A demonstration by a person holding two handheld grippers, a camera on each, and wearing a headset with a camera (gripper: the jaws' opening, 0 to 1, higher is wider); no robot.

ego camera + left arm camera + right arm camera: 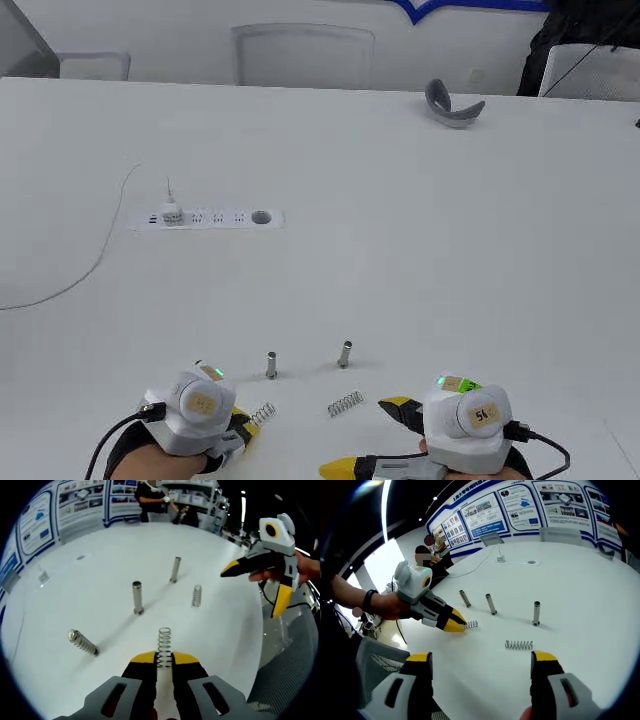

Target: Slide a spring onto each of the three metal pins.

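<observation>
Two bare metal pins (271,365) (345,354) stand upright on the white table (400,220). My left gripper (245,425) is shut on one end of a small spring (164,642), low over the table in front of the nearer pin (137,597). A second spring (519,644) lies loose on the table ahead of my right gripper (481,657), which is open with nothing between its jaws. A third pin wearing a spring (82,642) lies to the left; it looks tilted. The farther pin (175,569) stands behind the loose spring (197,595).
A white power strip (205,217) with a plugged-in cable sits mid-table on the left. A grey curved object (452,105) lies far right. Chairs stand beyond the far edge. The table's near edge is close behind both hands.
</observation>
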